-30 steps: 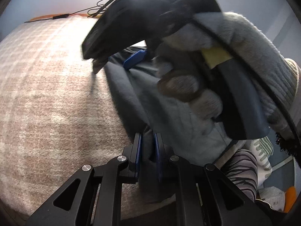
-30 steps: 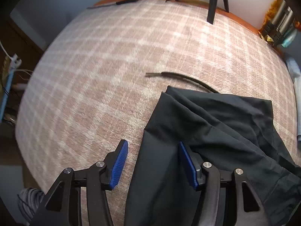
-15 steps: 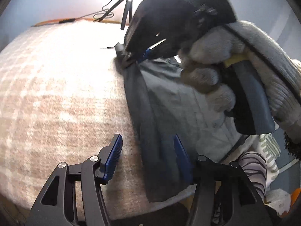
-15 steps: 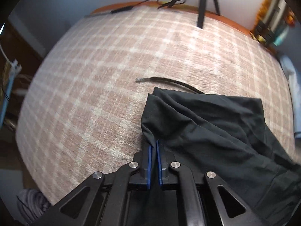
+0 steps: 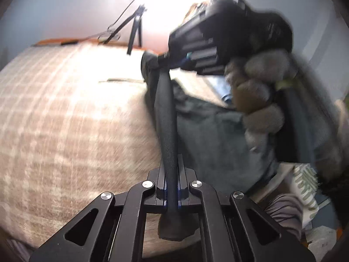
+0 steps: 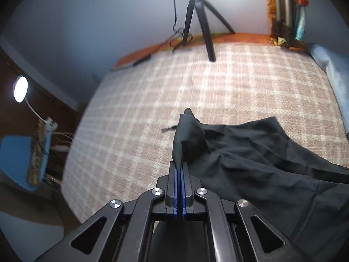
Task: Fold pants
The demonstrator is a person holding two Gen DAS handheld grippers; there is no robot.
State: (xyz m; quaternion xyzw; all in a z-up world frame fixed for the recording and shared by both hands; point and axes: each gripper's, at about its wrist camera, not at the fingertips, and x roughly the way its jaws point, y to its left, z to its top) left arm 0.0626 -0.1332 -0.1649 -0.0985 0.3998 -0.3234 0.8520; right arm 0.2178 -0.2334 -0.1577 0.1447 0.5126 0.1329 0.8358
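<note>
On the beige checked blanket (image 6: 152,109), the dark, soft fabric pants (image 6: 250,163) lie rumpled, one edge lifted clear and pulled taut into a narrow ridge between both claws. The left gripper (image 5: 171,187) is clamped on that edge; the right gripper (image 6: 180,174), held in a grey-gloved hand (image 5: 259,100), pinches a peaked corner.

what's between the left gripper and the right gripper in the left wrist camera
A taut edge of the black pants, stretched from the left gripper to the right gripper; left wrist view shows it.
</note>
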